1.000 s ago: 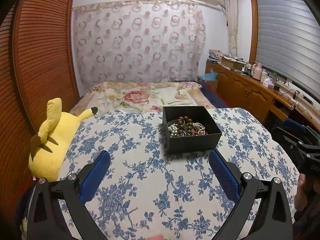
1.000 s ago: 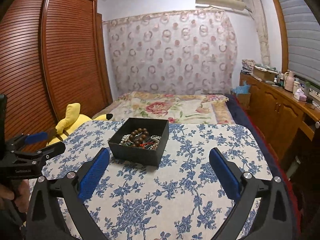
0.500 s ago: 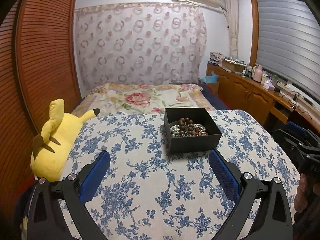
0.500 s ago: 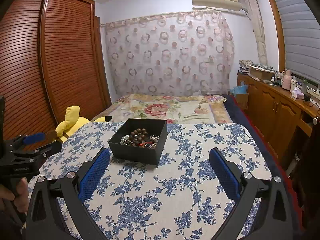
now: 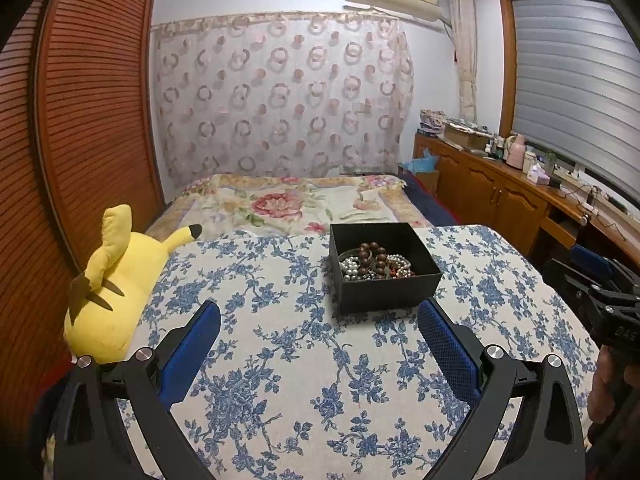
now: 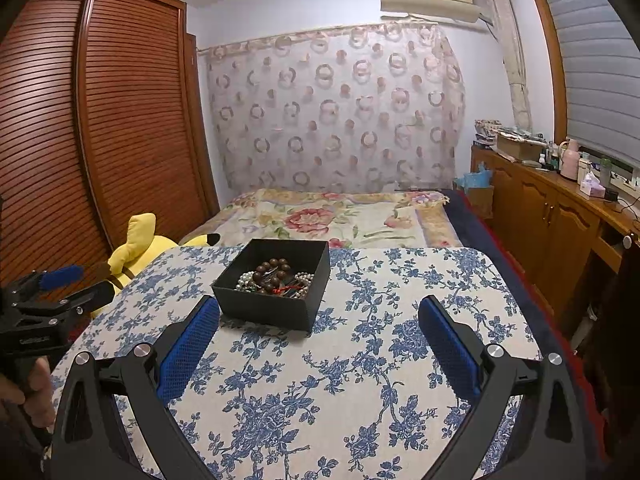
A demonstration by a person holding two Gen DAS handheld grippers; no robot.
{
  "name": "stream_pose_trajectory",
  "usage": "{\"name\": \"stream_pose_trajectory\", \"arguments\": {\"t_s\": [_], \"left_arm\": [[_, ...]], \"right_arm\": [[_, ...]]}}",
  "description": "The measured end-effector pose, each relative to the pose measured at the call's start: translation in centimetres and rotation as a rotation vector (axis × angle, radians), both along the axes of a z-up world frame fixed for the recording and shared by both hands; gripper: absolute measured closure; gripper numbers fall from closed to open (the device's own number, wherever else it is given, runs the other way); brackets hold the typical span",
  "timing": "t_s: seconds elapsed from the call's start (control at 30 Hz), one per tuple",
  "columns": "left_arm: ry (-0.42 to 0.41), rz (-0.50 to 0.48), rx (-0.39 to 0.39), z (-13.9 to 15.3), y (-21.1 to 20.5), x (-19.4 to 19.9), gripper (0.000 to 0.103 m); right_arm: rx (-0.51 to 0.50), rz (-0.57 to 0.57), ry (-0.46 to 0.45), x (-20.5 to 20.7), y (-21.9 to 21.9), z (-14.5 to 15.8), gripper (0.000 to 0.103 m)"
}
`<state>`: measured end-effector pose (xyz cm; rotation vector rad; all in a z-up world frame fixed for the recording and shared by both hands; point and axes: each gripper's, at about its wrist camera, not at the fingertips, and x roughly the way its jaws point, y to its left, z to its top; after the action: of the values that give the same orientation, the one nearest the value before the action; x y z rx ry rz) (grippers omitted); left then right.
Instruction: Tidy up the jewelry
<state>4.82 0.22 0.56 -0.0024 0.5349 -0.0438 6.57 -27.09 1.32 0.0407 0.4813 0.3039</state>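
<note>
A black open box (image 5: pixel 400 292) stands on the blue-flowered tablecloth (image 5: pixel 280 352). It holds a pile of jewelry (image 5: pixel 374 265): dark wooden beads, pearl strands and a red piece. In the right wrist view the box (image 6: pixel 264 308) and jewelry (image 6: pixel 276 278) sit ahead, left of centre. My left gripper (image 5: pixel 320 312) is open and empty, held back from the box. My right gripper (image 6: pixel 319 310) is open and empty, its left finger close to the box's near left corner. Each gripper shows at the other view's edge.
A yellow plush toy (image 5: pixel 116 280) lies at the table's left edge. A bed with a floral cover (image 5: pixel 292 204) is beyond the table. A wooden wardrobe (image 6: pixel 80 140) stands left; a cabinet with bottles (image 6: pixel 560 208) runs along the right.
Both grippers have pulled back and tilted up a little, so the box sits slightly farther away and more of the room shows. Both stay open and empty.
</note>
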Motion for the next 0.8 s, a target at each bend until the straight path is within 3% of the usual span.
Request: {"name": "stream_pose_trajectory", "arguments": {"t_s": [0.8], "left_arm": [[-0.018, -0.007, -0.011, 0.13, -0.34, -0.15, 0.008]], "right_arm": [[0.004, 0.005, 0.002, 0.11, 0.23, 0.12, 0.003]]}}
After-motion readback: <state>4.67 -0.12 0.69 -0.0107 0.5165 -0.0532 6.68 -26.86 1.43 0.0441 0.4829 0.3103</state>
